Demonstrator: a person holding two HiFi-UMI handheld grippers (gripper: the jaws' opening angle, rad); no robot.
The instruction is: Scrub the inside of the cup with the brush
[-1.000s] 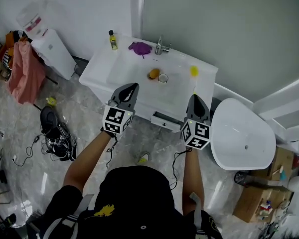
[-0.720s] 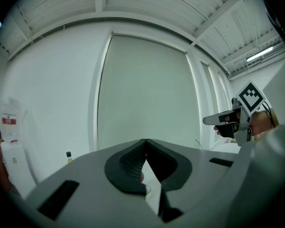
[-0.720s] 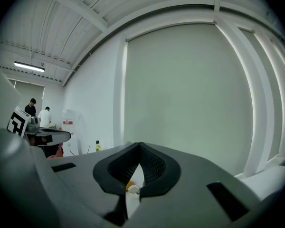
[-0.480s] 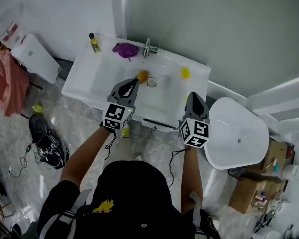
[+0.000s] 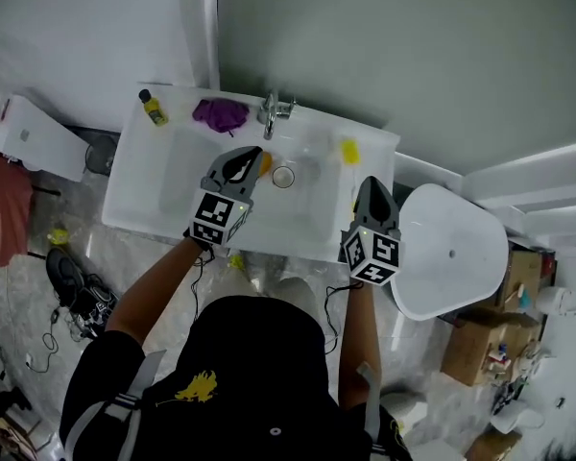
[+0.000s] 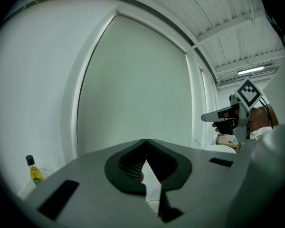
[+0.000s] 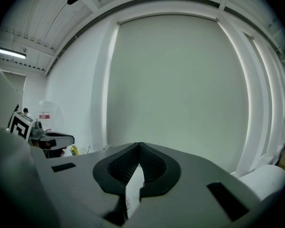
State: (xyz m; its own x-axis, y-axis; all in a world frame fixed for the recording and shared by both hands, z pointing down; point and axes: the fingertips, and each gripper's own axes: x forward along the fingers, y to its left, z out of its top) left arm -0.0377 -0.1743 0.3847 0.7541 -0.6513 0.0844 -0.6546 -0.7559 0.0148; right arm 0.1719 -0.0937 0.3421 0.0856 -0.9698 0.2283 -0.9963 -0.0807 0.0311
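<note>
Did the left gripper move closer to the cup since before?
Yes. Against the sink, the left gripper went forward and toward the cup; its tip now shows just beside it.

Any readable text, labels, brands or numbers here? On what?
No readable words or numbers in any view.
Label on the yellow bottle: too small to read.
Cubes on the left gripper and right gripper: black-and-white square patterns, no letters.
The red label, right gripper view: blurred.
</note>
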